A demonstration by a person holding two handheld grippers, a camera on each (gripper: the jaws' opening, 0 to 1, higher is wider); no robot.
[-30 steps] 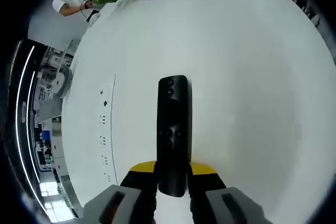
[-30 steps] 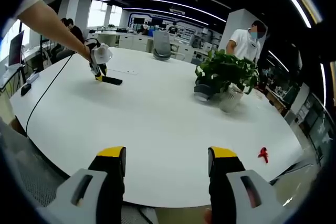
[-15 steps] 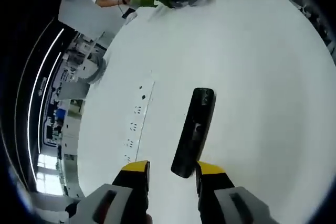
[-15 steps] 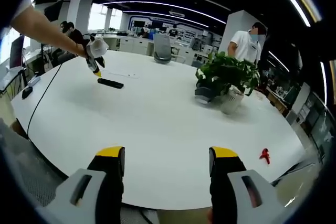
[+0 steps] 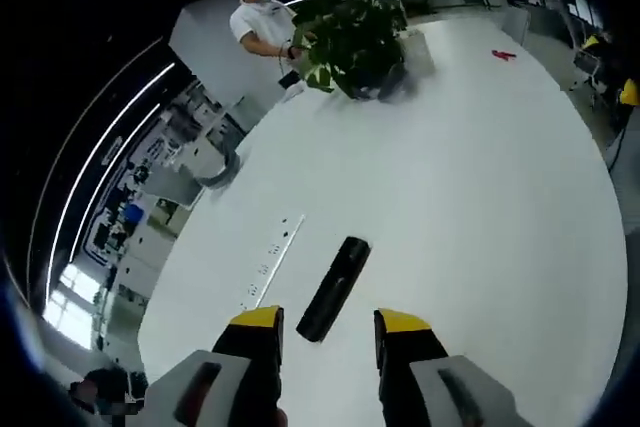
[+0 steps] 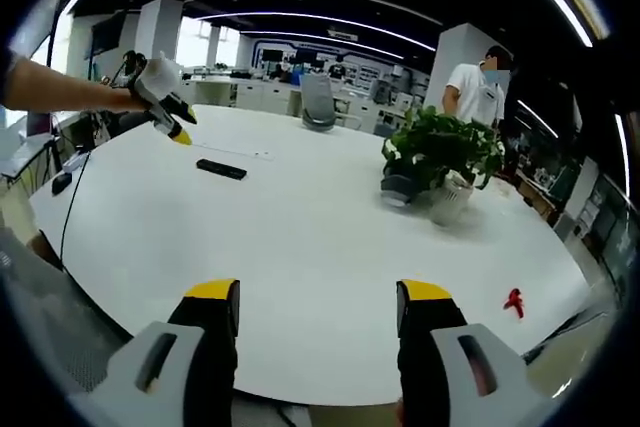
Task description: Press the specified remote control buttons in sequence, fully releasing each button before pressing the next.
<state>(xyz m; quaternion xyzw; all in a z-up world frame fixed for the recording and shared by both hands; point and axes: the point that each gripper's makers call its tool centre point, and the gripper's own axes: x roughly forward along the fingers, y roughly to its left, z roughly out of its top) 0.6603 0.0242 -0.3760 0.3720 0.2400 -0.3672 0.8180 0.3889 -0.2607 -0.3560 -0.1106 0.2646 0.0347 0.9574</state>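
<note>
Left gripper view – slim black remote (image 5: 333, 288), glossy table (image 5: 480, 197)

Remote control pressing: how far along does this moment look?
Done so far: cannot be told, since the buttons are too small to read. In hand: nothing. The left gripper hangs above the table, clear of the remote control, jaws apart. The right gripper is open too, far from it. Whether presses remain is unclear. The potted plant and small red object stay in view.
</note>
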